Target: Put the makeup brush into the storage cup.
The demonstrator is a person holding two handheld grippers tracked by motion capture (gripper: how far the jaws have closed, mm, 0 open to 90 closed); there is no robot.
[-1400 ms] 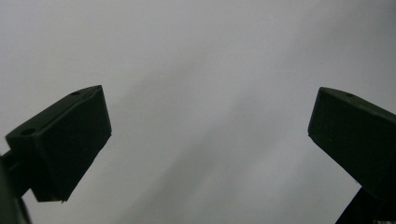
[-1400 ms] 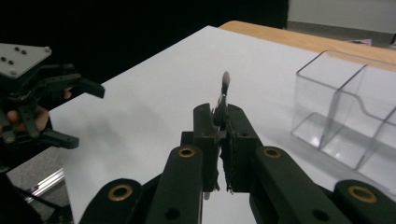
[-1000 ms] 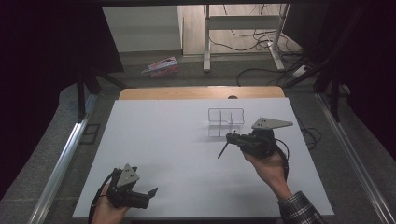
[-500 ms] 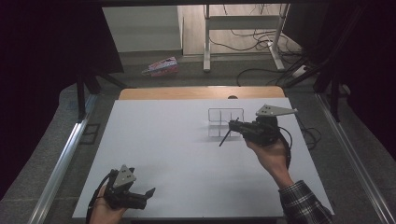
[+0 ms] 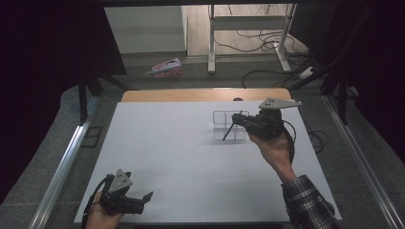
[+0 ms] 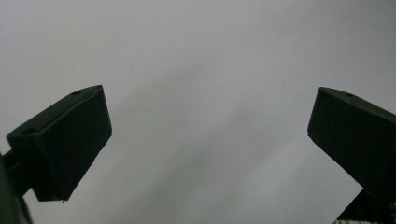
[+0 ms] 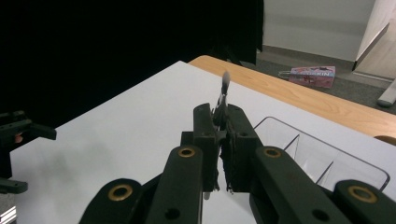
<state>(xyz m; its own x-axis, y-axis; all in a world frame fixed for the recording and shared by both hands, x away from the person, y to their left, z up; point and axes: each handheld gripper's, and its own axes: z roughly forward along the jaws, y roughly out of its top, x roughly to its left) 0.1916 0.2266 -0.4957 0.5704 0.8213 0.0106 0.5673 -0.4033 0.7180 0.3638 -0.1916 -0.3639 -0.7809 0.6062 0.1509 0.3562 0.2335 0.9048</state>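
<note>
White table top point(image 5: 181, 157), wooden edge at its far side, clear compartment tray point(image 5: 225, 125) resting on it

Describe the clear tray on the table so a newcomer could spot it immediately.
Start at the white table and look to its far right part, just before the wooden edge. There sits a clear tray with dividers, beside the right hand-held gripper. It is the table's one see-through thing.

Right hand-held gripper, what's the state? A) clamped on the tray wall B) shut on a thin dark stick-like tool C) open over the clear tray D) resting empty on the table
B: the right hand-held gripper has its jaws pressed together on the thin dark tool, above the clear tray.
</note>
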